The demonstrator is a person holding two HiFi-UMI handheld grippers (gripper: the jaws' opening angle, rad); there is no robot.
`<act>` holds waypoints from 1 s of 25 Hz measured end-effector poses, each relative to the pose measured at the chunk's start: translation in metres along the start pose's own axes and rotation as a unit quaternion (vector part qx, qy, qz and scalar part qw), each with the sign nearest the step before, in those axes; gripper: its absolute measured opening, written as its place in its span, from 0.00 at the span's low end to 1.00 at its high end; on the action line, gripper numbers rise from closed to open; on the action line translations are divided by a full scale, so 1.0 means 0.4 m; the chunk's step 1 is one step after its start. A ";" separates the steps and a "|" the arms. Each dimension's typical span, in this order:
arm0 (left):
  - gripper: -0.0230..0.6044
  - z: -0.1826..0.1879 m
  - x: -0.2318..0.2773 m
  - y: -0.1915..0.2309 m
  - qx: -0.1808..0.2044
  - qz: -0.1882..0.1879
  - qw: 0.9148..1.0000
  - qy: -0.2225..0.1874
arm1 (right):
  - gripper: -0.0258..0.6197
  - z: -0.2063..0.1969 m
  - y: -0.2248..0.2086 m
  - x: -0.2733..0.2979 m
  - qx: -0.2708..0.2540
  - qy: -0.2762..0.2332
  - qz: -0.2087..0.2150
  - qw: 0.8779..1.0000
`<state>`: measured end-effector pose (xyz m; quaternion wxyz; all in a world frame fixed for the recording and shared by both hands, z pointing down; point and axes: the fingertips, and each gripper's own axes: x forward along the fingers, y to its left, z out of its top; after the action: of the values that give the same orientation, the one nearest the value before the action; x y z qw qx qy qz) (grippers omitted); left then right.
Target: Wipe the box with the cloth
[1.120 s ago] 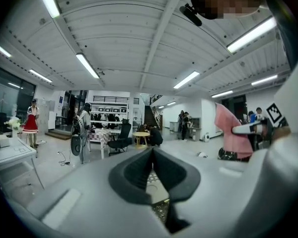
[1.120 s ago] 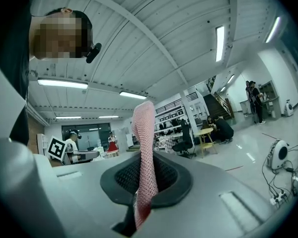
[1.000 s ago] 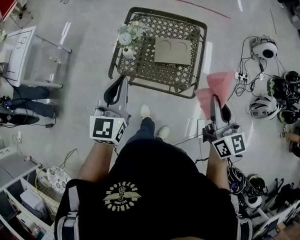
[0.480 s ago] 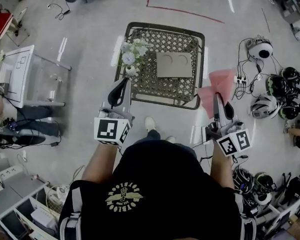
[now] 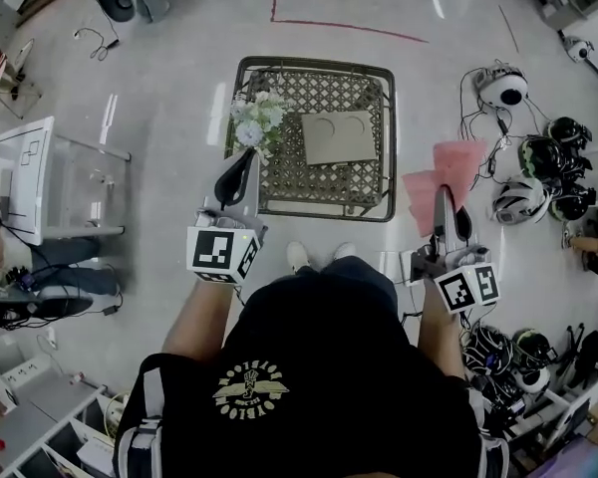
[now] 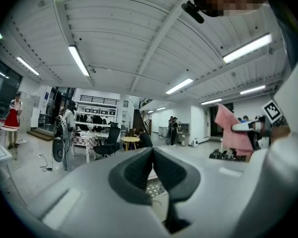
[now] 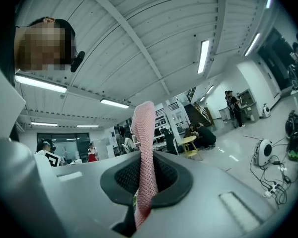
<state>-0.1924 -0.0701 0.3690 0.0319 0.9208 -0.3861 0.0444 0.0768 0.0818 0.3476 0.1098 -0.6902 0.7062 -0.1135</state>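
Note:
A flat grey box (image 5: 339,135) with two round marks lies on a dark lattice table (image 5: 279,182) straight ahead. My left gripper (image 5: 241,163) is shut and holds nothing; it hovers over the table's near left corner, pointing up and forward. In the left gripper view its jaws (image 6: 152,152) meet tip to tip. My right gripper (image 5: 444,197) hangs beyond the table's right edge, shut on a pink cloth (image 5: 442,175) that stands up from the jaws. The cloth (image 7: 144,148) fills the gap between the pads in the right gripper view and also shows as the pink cloth (image 6: 232,133) in the left gripper view.
White flowers in a vase (image 5: 256,122) stand on the table's left side, beside the box. Helmets (image 5: 540,172) and cables litter the floor at the right. A white desk (image 5: 25,172) stands at the left. My shoes (image 5: 299,257) are at the table's near edge.
The person has stepped up to the table, so it now lies nearer below. Both grippers kept their pose and the right one still holds the cloth.

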 end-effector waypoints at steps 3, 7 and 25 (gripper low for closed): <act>0.04 0.003 0.022 -0.018 -0.002 -0.010 1.000 0.000 | 0.07 0.012 -0.016 0.002 -0.001 -0.002 0.001 1.000; 0.04 0.009 0.057 -0.024 0.007 -0.005 1.000 -0.001 | 0.07 0.014 -0.043 0.014 0.003 -0.002 0.004 1.000; 0.04 0.073 0.290 -0.114 0.031 0.040 0.999 -0.016 | 0.07 0.079 -0.299 0.161 0.011 0.005 0.072 0.997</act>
<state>-0.0771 -0.1231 0.3513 -0.0042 0.9056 -0.4220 0.0428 0.1986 0.0144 0.3551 0.1216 -0.6356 0.7533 -0.1171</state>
